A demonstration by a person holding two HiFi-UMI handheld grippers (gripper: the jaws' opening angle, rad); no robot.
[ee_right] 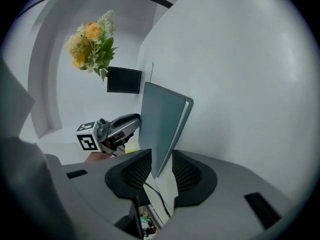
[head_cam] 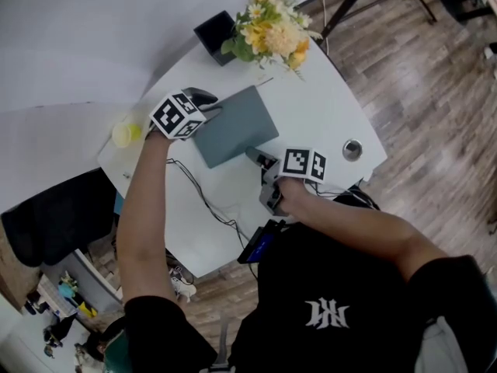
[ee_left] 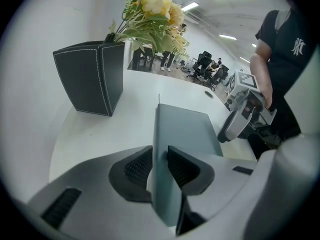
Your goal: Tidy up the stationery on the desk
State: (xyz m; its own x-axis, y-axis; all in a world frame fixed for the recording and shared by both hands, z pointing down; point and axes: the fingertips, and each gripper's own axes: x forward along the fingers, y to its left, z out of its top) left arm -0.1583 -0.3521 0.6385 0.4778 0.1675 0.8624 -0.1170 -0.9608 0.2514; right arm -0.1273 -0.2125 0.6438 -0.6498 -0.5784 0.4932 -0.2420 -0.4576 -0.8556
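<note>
A grey-green notebook (head_cam: 233,127) lies on the white desk (head_cam: 326,107), and both grippers are at it. My left gripper (head_cam: 210,109) is at its far left corner. In the left gripper view the notebook (ee_left: 185,129) stands edge-on between the pads, which press on both covers, so the left gripper (ee_left: 160,166) is shut on it. My right gripper (head_cam: 260,160) is at the near right corner. In the right gripper view that corner of the notebook (ee_right: 162,119) fills the gap between the pads of the right gripper (ee_right: 161,171).
A black pen holder (head_cam: 215,36) stands at the desk's far side beside a bunch of yellow flowers (head_cam: 272,26). A yellow object (head_cam: 124,134) sits at the left edge. A round metal cap (head_cam: 352,149) is set into the desk at the right. A thin cable (head_cam: 206,200) crosses the near part.
</note>
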